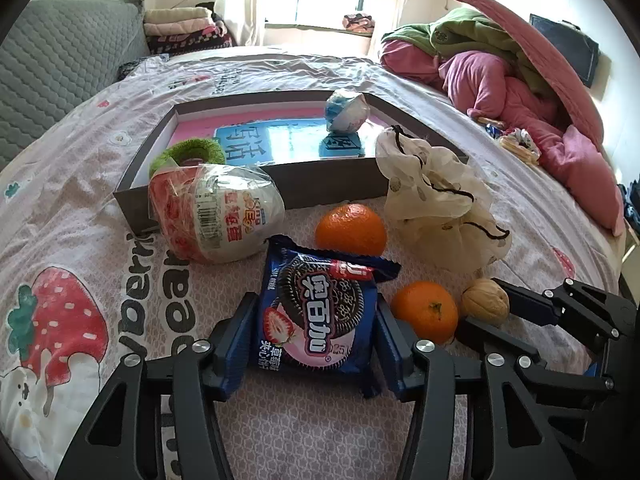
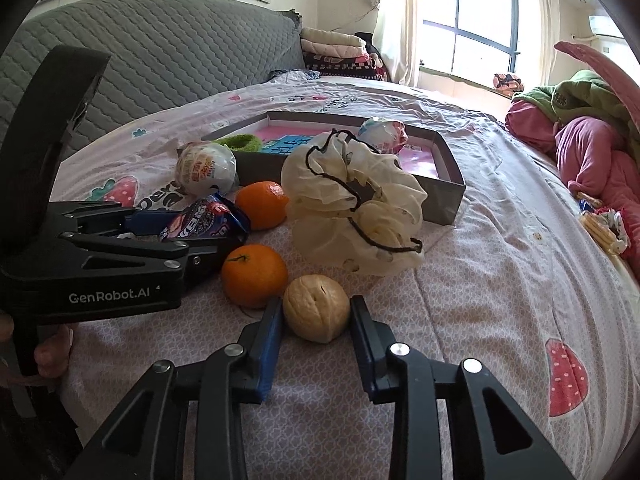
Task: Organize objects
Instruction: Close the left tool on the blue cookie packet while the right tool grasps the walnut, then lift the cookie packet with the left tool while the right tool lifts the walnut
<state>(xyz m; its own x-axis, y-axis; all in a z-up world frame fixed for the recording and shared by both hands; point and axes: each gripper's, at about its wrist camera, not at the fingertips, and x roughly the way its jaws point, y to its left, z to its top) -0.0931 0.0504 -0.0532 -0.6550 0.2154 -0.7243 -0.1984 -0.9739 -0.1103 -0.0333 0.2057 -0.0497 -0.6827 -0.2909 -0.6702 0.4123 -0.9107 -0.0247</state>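
My left gripper is shut on a blue Oreo cookie packet, which rests on the bed; the packet also shows in the right wrist view. My right gripper has its jaws around a walnut on the bedsheet, both pads touching or almost touching it. The walnut also shows in the left wrist view. Two mandarins lie between the packet and the walnut. A grey shallow box behind holds a green hair tie and a blue-white wrapped ball.
A wrapped red-and-white toy egg lies against the box's front left corner. A cream scrunchie lies by its front right corner. Pink and green bedding is piled at the far right. A grey headboard stands at the far left.
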